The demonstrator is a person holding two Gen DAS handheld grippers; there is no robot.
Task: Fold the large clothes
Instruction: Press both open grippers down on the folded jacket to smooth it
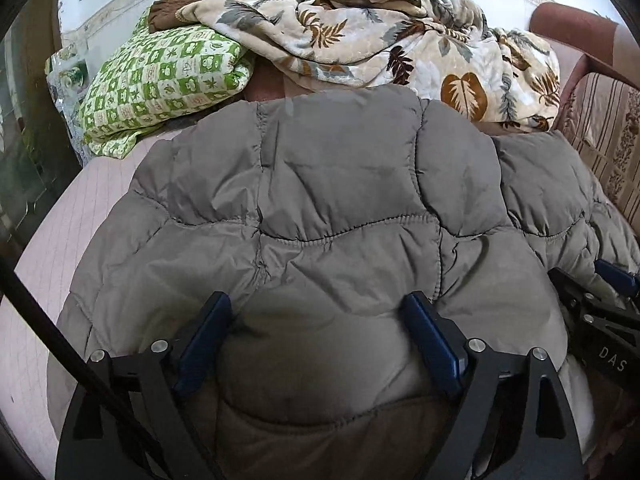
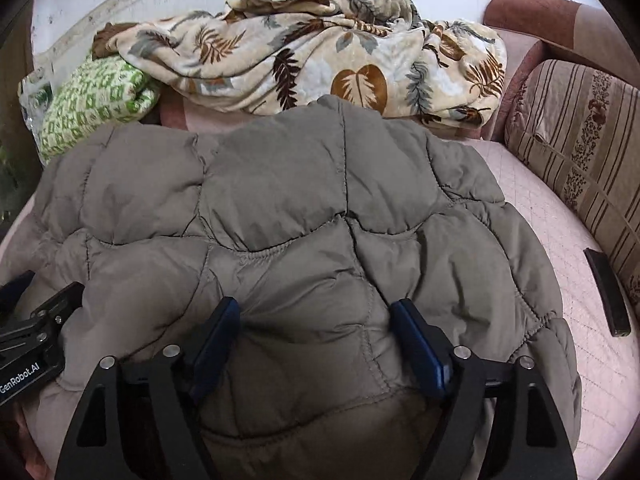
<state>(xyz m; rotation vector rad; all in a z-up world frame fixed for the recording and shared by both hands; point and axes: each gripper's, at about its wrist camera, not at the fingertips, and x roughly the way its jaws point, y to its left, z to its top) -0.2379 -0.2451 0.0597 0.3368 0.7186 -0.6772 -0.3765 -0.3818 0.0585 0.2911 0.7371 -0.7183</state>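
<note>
pink bed (image 2: 540,240), grey puffer jacket (image 1: 320,200)

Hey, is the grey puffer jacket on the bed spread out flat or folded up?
Cannot tell for sure: the grey puffer jacket lies bunched on the bed, no sleeves showing.

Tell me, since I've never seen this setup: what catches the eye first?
A puffy grey quilted jacket fills the middle of both views, spread on a pink bed. Each open claw, left claw and right claw, straddles a bulge of it. Behind lie a leaf-print blanket and a green checked quilt.
</note>
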